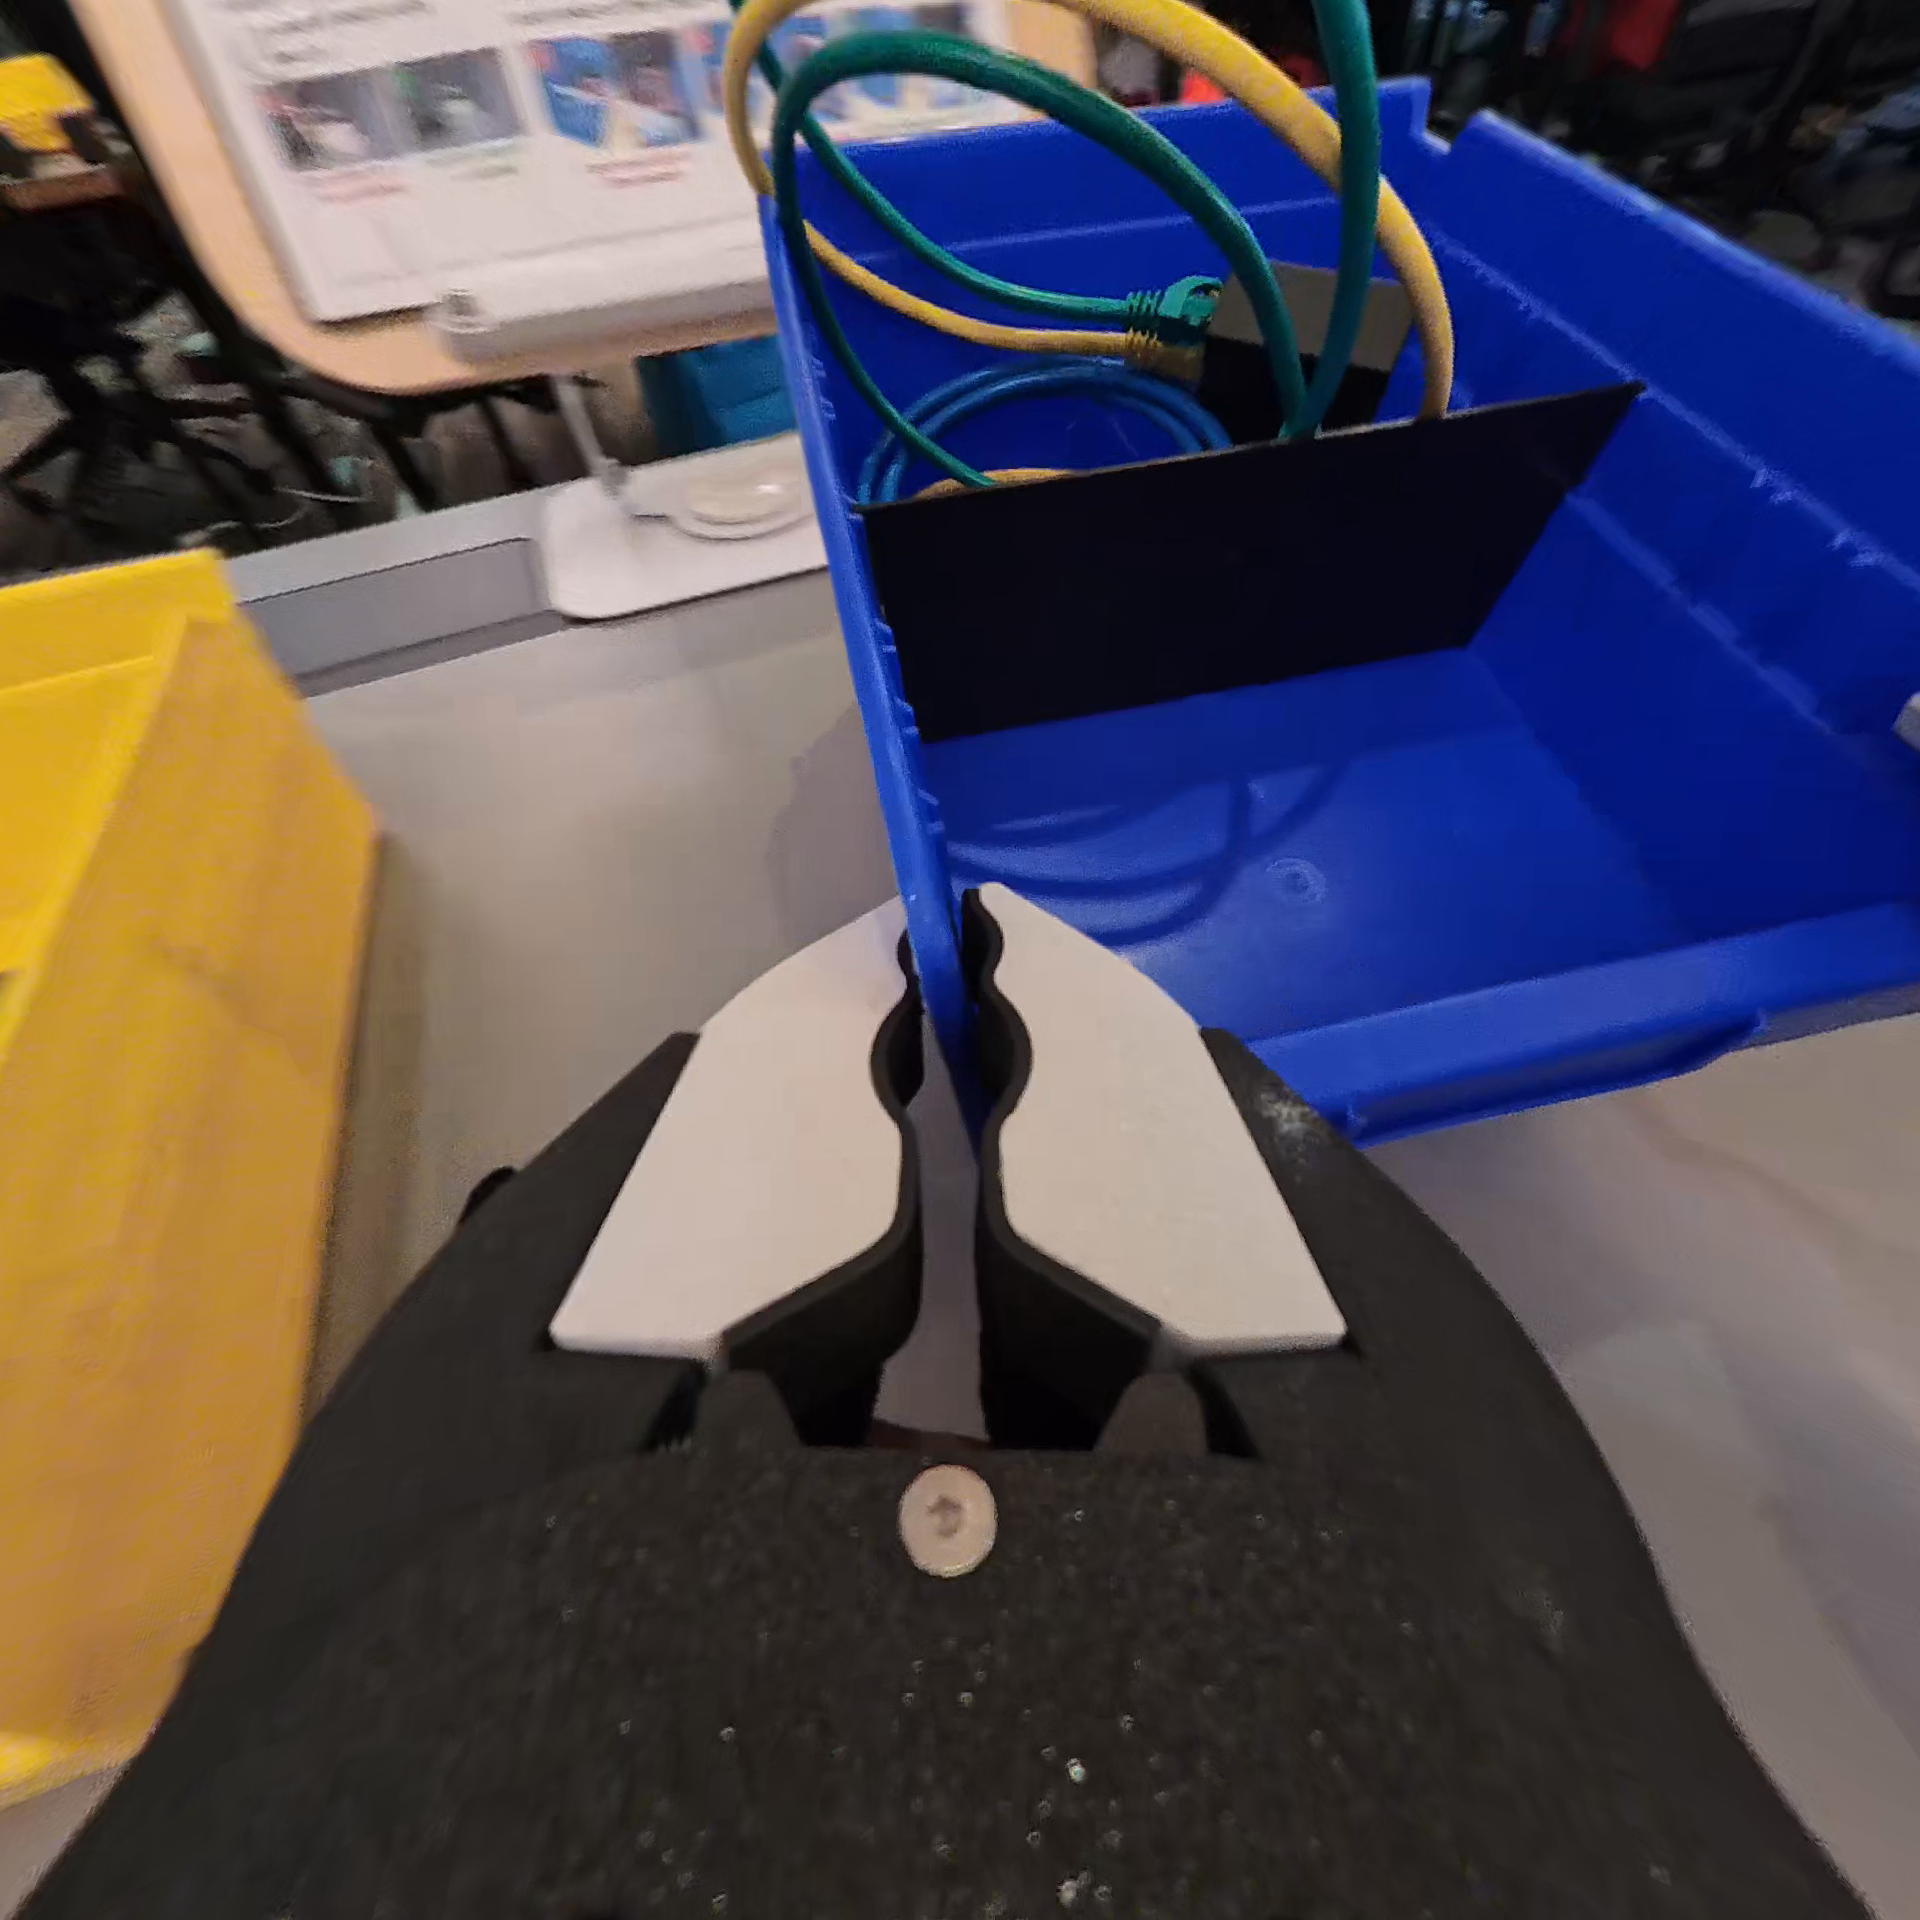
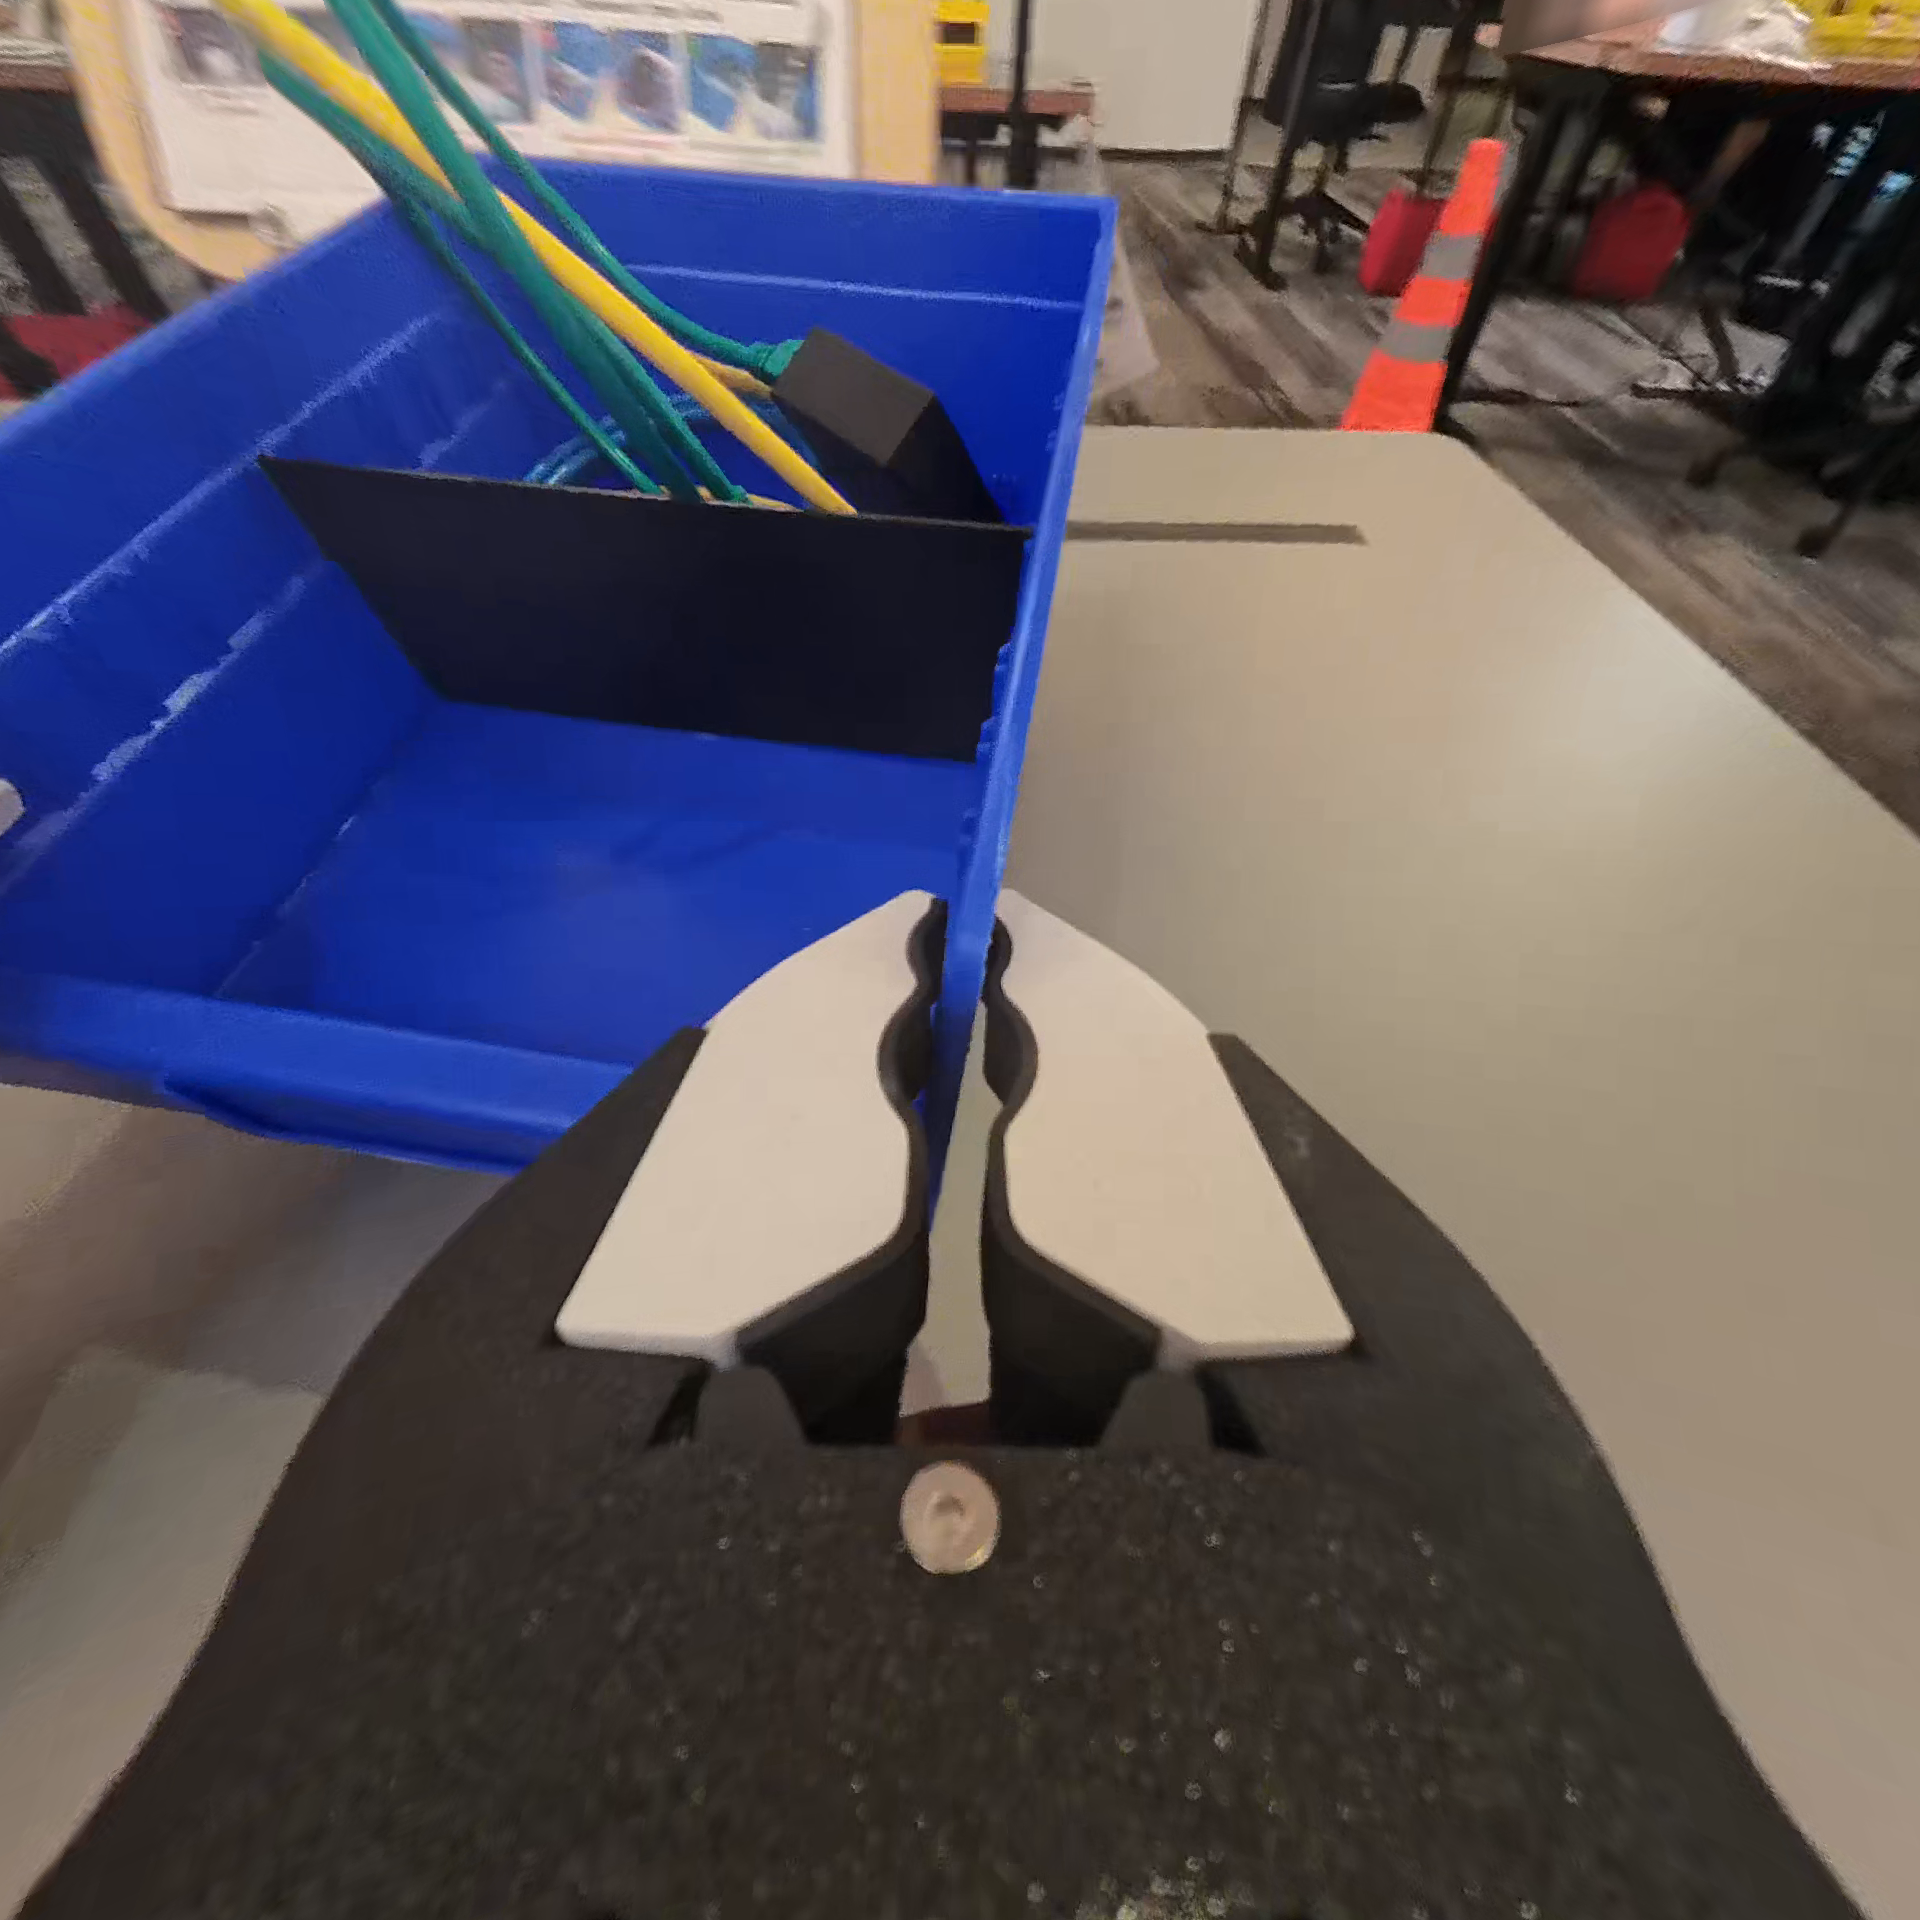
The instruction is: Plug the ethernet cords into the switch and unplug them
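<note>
left wrist view alone shows a yellow bin (image 1: 156, 935); both grippers (image 1: 943, 935) (image 2: 964, 935) pinch the blue bin's (image 1: 1558, 997) (image 2: 312, 1049) walls

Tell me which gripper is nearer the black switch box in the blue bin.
Right, as far as the views show. The right gripper clamps the blue plastic bin wall on the side where the black switch box leans; the left gripper clamps the opposite wall.

Left gripper (image 1: 943, 940): rough black body, speckled with pale dust. Two light grey fingers (image 1: 790, 1122) with wavy black rubber edges inside. One round silver screw (image 1: 947, 1519) in the middle. Right gripper (image 2: 961, 935): same black body, same grey fingers (image 2: 1132, 1122), same silver screw (image 2: 949, 1520).
</note>
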`<state>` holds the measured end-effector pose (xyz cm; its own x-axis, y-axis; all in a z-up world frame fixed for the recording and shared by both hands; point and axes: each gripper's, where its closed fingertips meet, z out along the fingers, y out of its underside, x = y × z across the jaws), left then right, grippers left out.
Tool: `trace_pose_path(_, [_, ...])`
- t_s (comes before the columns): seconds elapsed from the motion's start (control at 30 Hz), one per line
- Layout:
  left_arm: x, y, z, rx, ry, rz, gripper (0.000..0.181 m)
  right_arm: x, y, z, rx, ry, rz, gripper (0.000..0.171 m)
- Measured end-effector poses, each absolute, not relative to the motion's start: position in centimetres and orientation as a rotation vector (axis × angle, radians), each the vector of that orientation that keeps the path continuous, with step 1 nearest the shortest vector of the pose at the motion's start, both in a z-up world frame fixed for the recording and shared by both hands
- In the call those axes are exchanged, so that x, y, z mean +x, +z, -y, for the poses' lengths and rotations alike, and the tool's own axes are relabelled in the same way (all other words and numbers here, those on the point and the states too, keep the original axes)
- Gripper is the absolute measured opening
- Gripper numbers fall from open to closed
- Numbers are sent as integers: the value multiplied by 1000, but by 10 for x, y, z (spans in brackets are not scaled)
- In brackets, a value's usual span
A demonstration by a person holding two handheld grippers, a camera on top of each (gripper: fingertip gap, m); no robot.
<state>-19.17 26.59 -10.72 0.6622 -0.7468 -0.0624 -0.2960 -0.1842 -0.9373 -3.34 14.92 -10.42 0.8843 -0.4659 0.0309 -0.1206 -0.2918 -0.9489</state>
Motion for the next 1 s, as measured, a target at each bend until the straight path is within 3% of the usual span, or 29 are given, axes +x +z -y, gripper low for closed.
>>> trace_pose_path(0.2, [-253,-122,-316,-1871,-392,-692,3,-81,-126,-224,-1944,-266,-284,6])
trace_pose_path(0.4, [-267,-150,-322,-1951,-432,-681,6,-95,-148,-239,-2024,-242,-191,7])
trace_pose_path(0.43, [-266,-150,-319,-1954,-463,-722,14,-95,-149,-238,-2021,-247,-171,7])
trace_pose_path(0.5, [-267,-140,-312,-1964,-582,-755,71,-100,-150,-236,-1993,-217,-72,12])
trace_pose_path(0.6, [-289,-90,-293,-1781,-827,-717,63,-103,-154,-216,-2016,-171,8,24])
trace_pose_path(0.7, [-343,-39,-277,-1584,-997,-652,63,-107,-145,-200,-1977,-85,-8,23])
trace_pose_path(0.9, [-508,-88,-354,-1805,-359,-438,61,-112,-146,-196,-1975,-153,20,28])
trace_pose_path(1.0, [-546,-104,-396,-1875,-265,-353,61,-125,-148,-185,-2015,-168,0,34])
